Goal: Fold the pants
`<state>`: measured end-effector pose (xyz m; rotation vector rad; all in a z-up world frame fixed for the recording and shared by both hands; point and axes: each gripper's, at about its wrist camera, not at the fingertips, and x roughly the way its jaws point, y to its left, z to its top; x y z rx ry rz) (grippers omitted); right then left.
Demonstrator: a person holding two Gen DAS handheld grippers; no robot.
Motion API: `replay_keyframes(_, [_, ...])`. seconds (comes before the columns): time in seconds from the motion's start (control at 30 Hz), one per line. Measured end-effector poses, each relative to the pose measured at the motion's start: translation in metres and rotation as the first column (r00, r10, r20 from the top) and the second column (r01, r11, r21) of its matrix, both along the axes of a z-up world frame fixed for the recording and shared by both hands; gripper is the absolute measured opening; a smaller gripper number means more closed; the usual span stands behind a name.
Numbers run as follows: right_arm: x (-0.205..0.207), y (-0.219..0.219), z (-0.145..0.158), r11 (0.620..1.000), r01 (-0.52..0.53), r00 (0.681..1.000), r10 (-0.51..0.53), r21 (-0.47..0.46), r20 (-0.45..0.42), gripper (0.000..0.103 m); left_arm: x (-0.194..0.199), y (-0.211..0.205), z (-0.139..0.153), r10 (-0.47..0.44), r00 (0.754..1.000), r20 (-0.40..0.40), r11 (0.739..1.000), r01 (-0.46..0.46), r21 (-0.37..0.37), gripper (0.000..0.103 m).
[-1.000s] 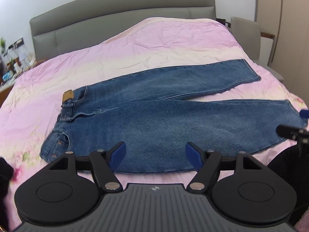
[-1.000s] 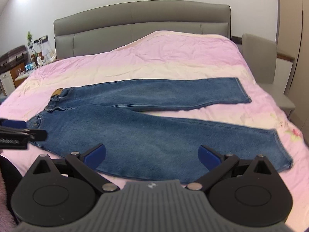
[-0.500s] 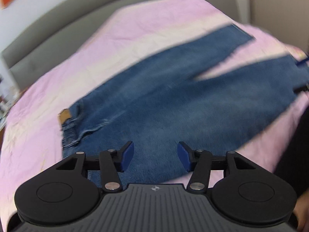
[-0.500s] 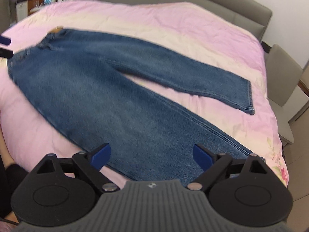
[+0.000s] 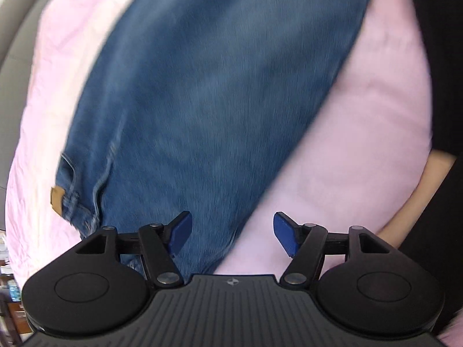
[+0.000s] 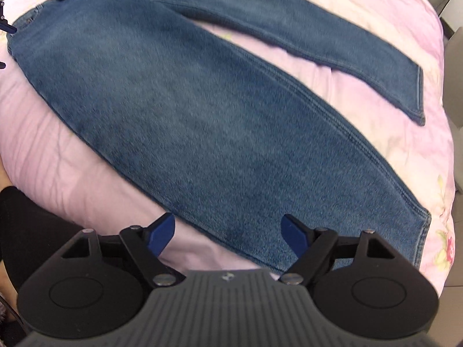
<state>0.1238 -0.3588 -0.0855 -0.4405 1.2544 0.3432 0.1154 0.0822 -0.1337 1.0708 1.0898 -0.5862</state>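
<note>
Blue jeans (image 6: 202, 110) lie flat on a pink bedspread (image 6: 72, 173), legs spread apart. In the left wrist view the jeans (image 5: 202, 101) are blurred, with the waistband and its tan patch (image 5: 57, 199) at lower left. My left gripper (image 5: 231, 232) points steeply down over the near edge of the seat; its jaws are opening with nothing pinched. My right gripper (image 6: 228, 235) hovers above the near leg's lower edge, a little short of the hem (image 6: 425, 240). Its jaws are closing, with denim below them but no pad touching it.
The bedspread (image 5: 361, 115) fills both views. A person's bare forearm (image 5: 416, 190) and dark clothing stand at the right of the left wrist view. A grey headboard shows at that view's upper left. A grey chair edge (image 6: 454, 66) is beside the bed on the right.
Both grippers dropped toward the bed and tipped downward, so the jeans now fill the views. The left view rolled; its jaws narrowed, then widened. The right jaws narrowed.
</note>
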Motion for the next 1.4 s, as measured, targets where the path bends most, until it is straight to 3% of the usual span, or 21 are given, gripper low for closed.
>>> replay_keyframes(0.17, [0.011,-0.024,-0.005,0.997,0.071,0.997,-0.071,-0.002,-0.028,0.077,0.01,0.017,-0.035,-0.004,0.998,0.067,0.986,-0.007,0.164,0.076])
replay_keyframes(0.2, [0.012,-0.032,-0.005,0.996,0.087,0.996,-0.087,-0.004,-0.029,0.077,0.014,0.019,-0.04,0.004,0.996,0.094,0.981,-0.022,0.19,0.081])
replay_keyframes(0.33, [0.013,-0.066,-0.002,0.993,0.114,0.993,-0.115,-0.034,-0.029,0.077,0.017,0.02,-0.047,-0.004,0.991,0.132,0.975,-0.025,0.219,0.086])
replay_keyframes(0.43, [0.007,-0.091,0.002,0.994,0.092,0.994,-0.095,-0.06,-0.057,0.077,0.012,0.016,-0.047,-0.02,0.991,0.135,0.975,-0.011,0.221,0.07])
replay_keyframes(0.5, [-0.001,-0.104,0.002,0.996,0.054,0.995,-0.06,-0.078,-0.083,0.077,0.011,0.014,-0.044,-0.004,0.987,0.164,0.978,-0.03,0.205,0.051])
replay_keyframes(0.6, [-0.007,-0.119,-0.001,0.995,0.019,0.994,-0.029,-0.099,-0.105,0.077,0.007,0.01,-0.032,0.044,0.975,0.217,0.983,-0.081,0.165,0.033])
replay_keyframes(0.8, [-0.017,-0.116,-0.023,0.984,-0.048,0.999,0.044,-0.173,-0.03,0.076,0.009,0.011,0.0,0.193,0.935,0.298,0.977,-0.211,0.027,0.027])
replay_keyframes(0.87, [-0.025,-0.11,-0.023,0.978,-0.067,0.997,0.073,-0.197,0.022,0.059,0.013,0.012,0.012,0.253,0.915,0.315,0.966,-0.256,-0.031,0.026])
replay_keyframes(0.93, [-0.034,-0.104,-0.016,0.975,-0.082,0.993,0.097,-0.208,0.064,0.029,0.014,0.012,0.024,0.307,0.894,0.325,0.951,-0.295,-0.088,0.026])
replay_keyframes(1.03, [-0.045,-0.099,0.004,0.972,-0.069,0.985,0.103,-0.225,0.142,0.011,0.018,0.016,0.037,0.37,0.869,0.329,0.929,-0.339,-0.15,0.025])
replay_keyframes(1.23, [-0.028,-0.098,0.073,0.974,0.037,0.933,0.047,-0.224,0.356,0.004,0.039,0.022,0.078,0.481,0.81,0.336,0.873,-0.407,-0.267,0.024])
replay_keyframes(1.4, [0.017,-0.092,0.118,0.962,0.091,0.897,0.033,-0.257,0.441,0.002,0.067,0.026,0.119,0.544,0.771,0.332,0.832,-0.445,-0.33,0.024])
